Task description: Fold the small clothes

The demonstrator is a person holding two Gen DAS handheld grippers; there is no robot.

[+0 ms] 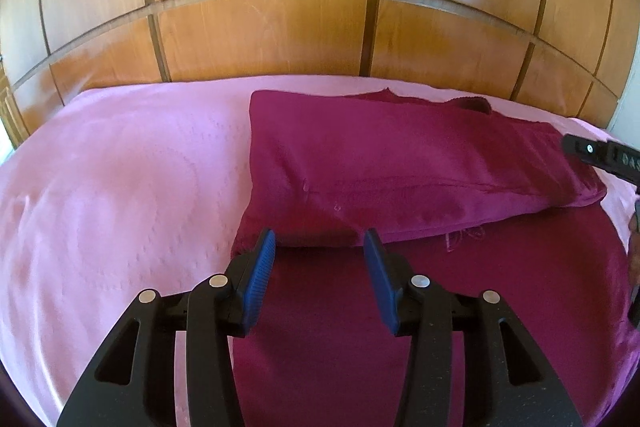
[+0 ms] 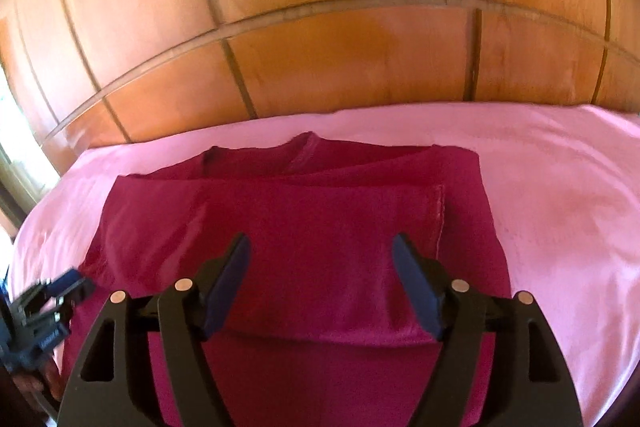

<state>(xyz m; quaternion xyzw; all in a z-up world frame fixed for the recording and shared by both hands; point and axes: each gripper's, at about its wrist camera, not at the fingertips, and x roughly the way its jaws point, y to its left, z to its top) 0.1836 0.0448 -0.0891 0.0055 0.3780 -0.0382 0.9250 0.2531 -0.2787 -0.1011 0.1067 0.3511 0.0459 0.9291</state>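
A dark magenta garment point(image 1: 400, 163) lies on the pink bed sheet point(image 1: 120, 187), with its far part folded over toward me. In the right wrist view the garment point(image 2: 304, 227) shows a folded flap and its neckline at the back. My left gripper point(image 1: 320, 247) is open and empty, just above the garment's near left part by the fold edge. My right gripper point(image 2: 320, 251) is open and empty above the garment's middle. The right gripper also shows at the right edge of the left wrist view point(image 1: 604, 157). The left gripper shows at the lower left of the right wrist view point(image 2: 44, 311).
A wooden panelled wardrobe point(image 1: 280, 27) stands right behind the bed. The pink sheet point(image 2: 560, 227) spreads to both sides of the garment. A bright window shows at the far left point(image 2: 16, 131).
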